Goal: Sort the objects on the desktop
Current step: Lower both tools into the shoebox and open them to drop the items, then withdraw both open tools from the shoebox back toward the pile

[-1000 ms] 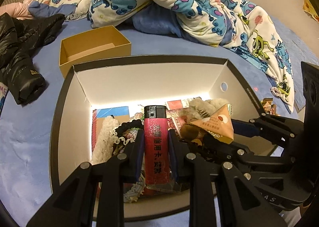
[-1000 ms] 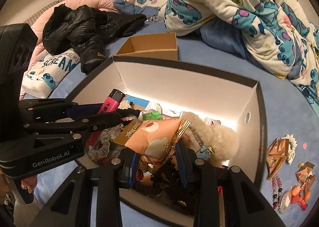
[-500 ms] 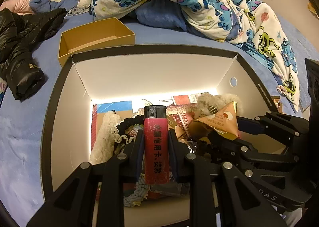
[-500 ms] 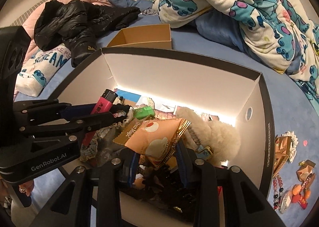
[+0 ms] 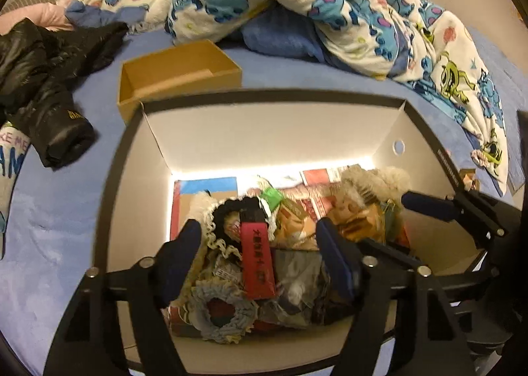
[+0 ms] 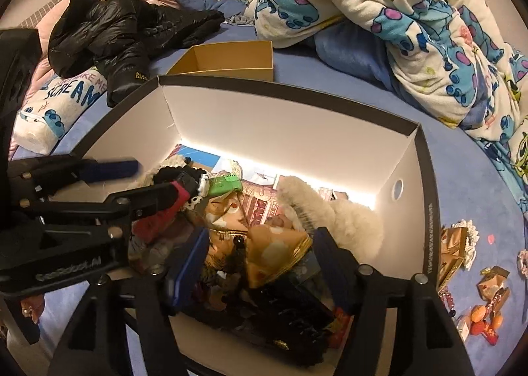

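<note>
Seen from the left wrist: left hand-held gripper (image 5: 257,257) poised over the black-rimmed, white-walled cardboard box (image 5: 264,131) on the blue bed (image 5: 52,217), jaws opening and well clear of the red plastic lighter with the black cap (image 5: 256,260). Lighter lying free on the heap of trinkets in the box, between the blue pads but touching neither, most likely just let go so it joins the sorted pile. Right of it, right hand-held gripper reaching into the same box. Behind the box, an empty tan cardboard tray (image 5: 178,79).

Seen from the right wrist: right hand-held gripper (image 6: 260,263) likewise opening, its pads apart from the orange foil snack packet (image 6: 274,254), which rests tilted on the clutter between them, apparently dropped there for the same reason. Fluffy cream plush piece (image 6: 343,221) just beside the packet. Loose orange and beaded trinkets (image 6: 481,320) outside on the bed, not yet sorted.
</note>
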Available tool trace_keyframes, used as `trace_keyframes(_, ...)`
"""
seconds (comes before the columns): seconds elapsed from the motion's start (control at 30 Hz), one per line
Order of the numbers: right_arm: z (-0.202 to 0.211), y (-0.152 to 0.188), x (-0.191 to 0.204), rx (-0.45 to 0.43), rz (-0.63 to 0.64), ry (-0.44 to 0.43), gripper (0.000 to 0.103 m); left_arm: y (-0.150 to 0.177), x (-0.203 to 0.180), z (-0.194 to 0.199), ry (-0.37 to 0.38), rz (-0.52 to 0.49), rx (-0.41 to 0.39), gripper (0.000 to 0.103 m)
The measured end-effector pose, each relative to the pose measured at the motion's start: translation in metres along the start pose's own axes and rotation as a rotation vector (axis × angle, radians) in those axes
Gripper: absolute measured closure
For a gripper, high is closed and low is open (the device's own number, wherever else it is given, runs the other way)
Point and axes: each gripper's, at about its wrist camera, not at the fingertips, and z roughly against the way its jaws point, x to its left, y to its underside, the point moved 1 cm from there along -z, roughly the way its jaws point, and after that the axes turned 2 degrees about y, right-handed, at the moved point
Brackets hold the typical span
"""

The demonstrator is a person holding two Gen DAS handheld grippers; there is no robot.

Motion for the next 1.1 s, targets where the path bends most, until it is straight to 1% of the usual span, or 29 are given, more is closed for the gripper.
trace_keyframes(0.03, 0.000, 0.000, -0.001, 0.005, -0.005, -0.006, 0.033, -0.001, 0.000, 0.001, -0.001, -0.001, 0.000, 0.024)
trace_keyframes(0.1, 0.001, 0.001, -0.003, 0.007, -0.014, -0.003, 0.033, -0.002, -0.001, 0.004, -0.008, -0.007, 0.001, 0.023)
trace_keyframes(0.2, 0.006, 0.002, -0.004, -0.004, -0.022, -0.002, 0.033, -0.002, -0.004, 0.007, -0.025, -0.021, 0.005, 0.022)
trace_keyframes(0.47, 0.022, 0.007, -0.007, -0.027, -0.027, 0.007, 0.033, 0.001, -0.010, 0.024, -0.038, -0.031, -0.004, 0.022)
trace_keyframes(0.97, 0.070, 0.019, -0.018, -0.081, -0.039, 0.021, 0.033, 0.009, -0.025, 0.065, -0.058, -0.025, -0.029, 0.021)
trace_keyframes(1.1, 0.085, 0.028, -0.024, -0.093, -0.040, 0.025, 0.033, 0.010, -0.035, 0.075, -0.054, -0.030, -0.041, 0.019)
